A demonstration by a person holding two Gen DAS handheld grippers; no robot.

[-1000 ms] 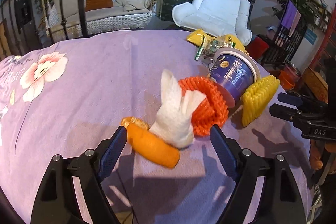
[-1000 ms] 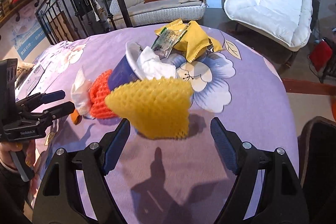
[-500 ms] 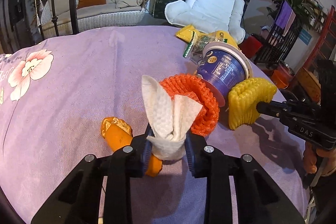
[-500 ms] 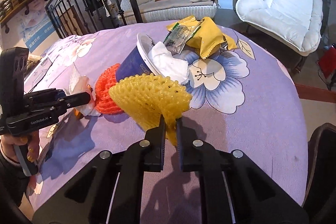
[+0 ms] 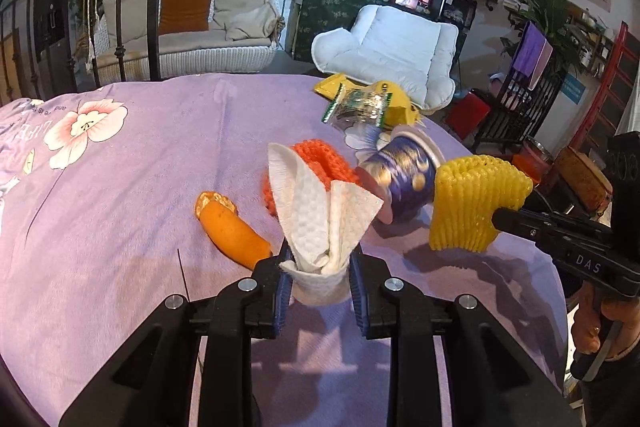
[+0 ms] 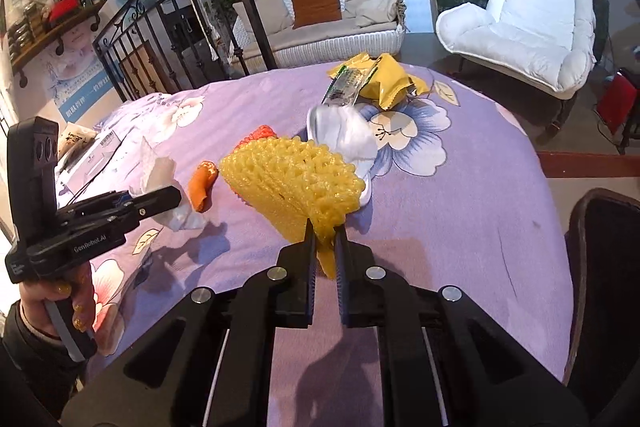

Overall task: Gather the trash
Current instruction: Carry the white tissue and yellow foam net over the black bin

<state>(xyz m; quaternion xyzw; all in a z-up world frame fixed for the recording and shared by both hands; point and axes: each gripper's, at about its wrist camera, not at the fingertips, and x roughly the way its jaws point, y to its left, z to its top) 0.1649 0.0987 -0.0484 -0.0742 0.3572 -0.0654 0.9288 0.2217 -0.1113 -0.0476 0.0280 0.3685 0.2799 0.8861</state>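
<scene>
Left tongs pinching the crumpled white paper towel at its base, lower centre of the left wrist view; jaws just closed onto it, towel wedged between the pads and fanning upward. Right tongs pressed nearly together on a corner of the yellow foam fruit net, centre of the right wrist view; jaws just closed, foam squeezed thin between them. Both pieces look lifted slightly off the purple floral cloth on the worktop. Left behind on the cloth: orange peel just left of the towel, orange foam net behind it, blue tipped-over cup touching the orange net, with white tissue at its mouth in the right view. Yellow wrapper and clear green-printed packet sit farther back, upper centre. No bin clearly visible; dark rounded thing at the right edge of the right view might be one, cannot tell. Step in hand, by my read: first pickup done, both hands loaded, carry-off starting. Next move calls for keeping both grips tight, clearing the cup without dragging it, then dropping into whatever container serves; four or five items remain after that.
</scene>
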